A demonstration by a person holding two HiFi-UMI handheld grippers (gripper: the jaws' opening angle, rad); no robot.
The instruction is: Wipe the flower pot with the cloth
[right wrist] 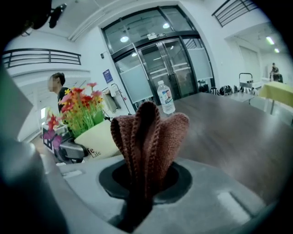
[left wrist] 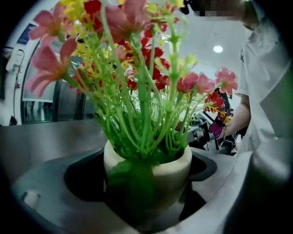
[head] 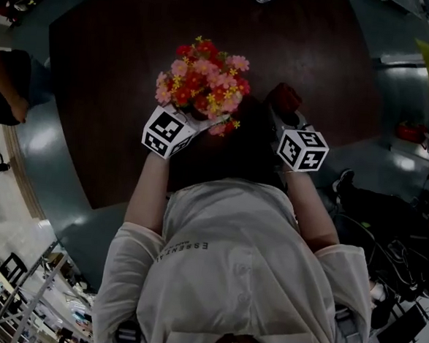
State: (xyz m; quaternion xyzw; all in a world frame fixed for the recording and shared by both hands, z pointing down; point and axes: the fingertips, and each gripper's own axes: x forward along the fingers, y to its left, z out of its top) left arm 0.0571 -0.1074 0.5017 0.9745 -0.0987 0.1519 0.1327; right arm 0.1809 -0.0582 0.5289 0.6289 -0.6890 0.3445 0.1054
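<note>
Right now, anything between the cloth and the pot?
Nothing visible. The cloth, clamped in the right gripper, faces the pot across open air. The left gripper holds the pot from its far side, and the bottle stands well behind.

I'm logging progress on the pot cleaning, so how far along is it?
Done: the left gripper grips the flower pot, tilted, and the right gripper pinches the cloth. In hand: both held up, cloth and pot apart. Remaining: the wiping itself.
</note>
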